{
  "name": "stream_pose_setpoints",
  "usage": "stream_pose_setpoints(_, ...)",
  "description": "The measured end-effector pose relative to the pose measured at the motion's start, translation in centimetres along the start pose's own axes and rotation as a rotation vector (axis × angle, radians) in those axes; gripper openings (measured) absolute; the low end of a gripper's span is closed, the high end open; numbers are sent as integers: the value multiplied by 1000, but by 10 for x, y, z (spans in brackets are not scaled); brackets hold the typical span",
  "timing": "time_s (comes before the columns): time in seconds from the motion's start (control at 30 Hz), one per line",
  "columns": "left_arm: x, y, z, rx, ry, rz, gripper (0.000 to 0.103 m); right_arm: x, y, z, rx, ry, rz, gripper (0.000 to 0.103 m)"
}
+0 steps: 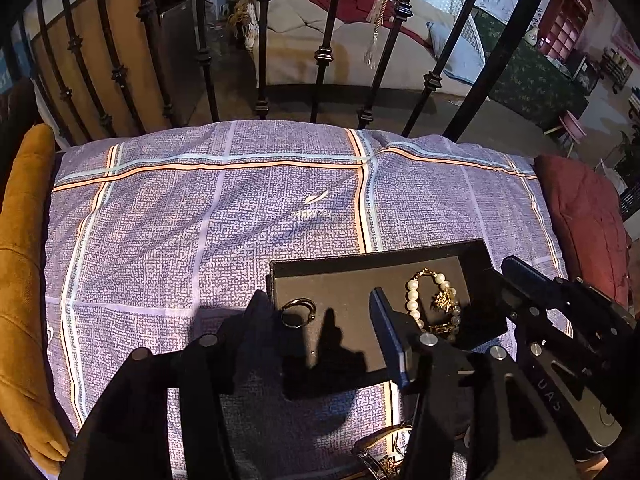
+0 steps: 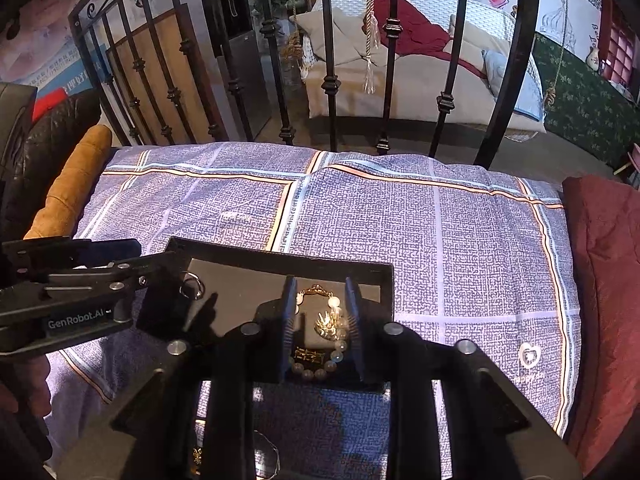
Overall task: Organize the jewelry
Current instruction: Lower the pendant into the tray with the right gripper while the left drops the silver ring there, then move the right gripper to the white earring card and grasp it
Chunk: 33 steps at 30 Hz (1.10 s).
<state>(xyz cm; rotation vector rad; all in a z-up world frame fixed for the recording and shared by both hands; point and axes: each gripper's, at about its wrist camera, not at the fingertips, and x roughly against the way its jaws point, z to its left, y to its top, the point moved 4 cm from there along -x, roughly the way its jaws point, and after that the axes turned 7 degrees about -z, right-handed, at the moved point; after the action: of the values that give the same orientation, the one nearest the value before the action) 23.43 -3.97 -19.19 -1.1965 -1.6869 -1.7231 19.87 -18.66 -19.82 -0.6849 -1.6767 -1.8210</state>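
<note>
A black jewelry tray (image 1: pixel 360 258) (image 2: pixel 280 258) lies on the plaid bedspread. In it lie a ring (image 1: pixel 297 312) (image 2: pixel 192 285) on the left and a pearl bracelet with gold charms (image 1: pixel 434 302) (image 2: pixel 324 328) on the right. My left gripper (image 1: pixel 320 320) is open and empty over the tray's left part, near the ring. My right gripper (image 2: pixel 320 308) is open, its fingers on either side of the bracelet, and holds nothing. More jewelry (image 1: pixel 384 456) (image 2: pixel 264 456) lies on the bedspread under the grippers, partly hidden.
The plaid bedspread (image 1: pixel 200 220) (image 2: pixel 460 248) ends at a black iron railing (image 1: pixel 324 60) (image 2: pixel 332 80). An orange cushion (image 1: pixel 24 280) lies on the left, a red cushion (image 2: pixel 608 280) on the right. Each gripper shows in the other's view, the right one (image 1: pixel 560 308) and the left one (image 2: pixel 72 280).
</note>
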Motion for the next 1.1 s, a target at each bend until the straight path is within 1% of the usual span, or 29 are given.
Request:
stream_pose_setpoints(0.1, 1, -1, 3, 6, 10, 0, 60, 0, 0, -1, 2, -1, 2, 34)
stream_pose_setpoints(0.2, 8, -4, 9, 19, 29, -3, 72, 6, -2, -5, -4, -2, 1, 34)
stream_pose_setpoints(0.23, 12, -6, 11, 27, 36, -11, 77, 9, -4, -8, -8, -3, 1, 35)
stream_pose_setpoints(0.3, 22, -12, 17, 36, 60, -26, 83, 19, -10, -14, -23, -7, 4, 43)
stream_pose_setpoints(0.37, 32, -20, 23, 47, 87, -28, 84, 30, -19, -21, -37, -12, 9, 46)
stream_pose_setpoints(0.5, 50, -47, 35, 80, 149, -5, 88, 52, -45, -35, -69, -18, 47, 46)
stream_pose_setpoints(0.6, 61, -71, 40, 106, 180, 29, 88, 65, -70, -42, -83, -20, 84, 46)
stream_pose_setpoints(0.77, 75, -112, 39, 155, 203, 88, 88, 82, -102, -45, -81, -9, 126, 46)
stream_pose_setpoints(0.87, 78, -130, 29, 161, 210, 103, 88, 89, -115, -42, -86, 24, 147, 46)
stream_pose_setpoints(0.97, 81, -140, 20, 178, 196, 92, 88, 92, -123, -36, -69, 50, 149, 46)
stream_pose_setpoints(1.1, 78, -145, 10, 181, 196, 89, 88, 95, -122, -27, -47, 72, 140, 46)
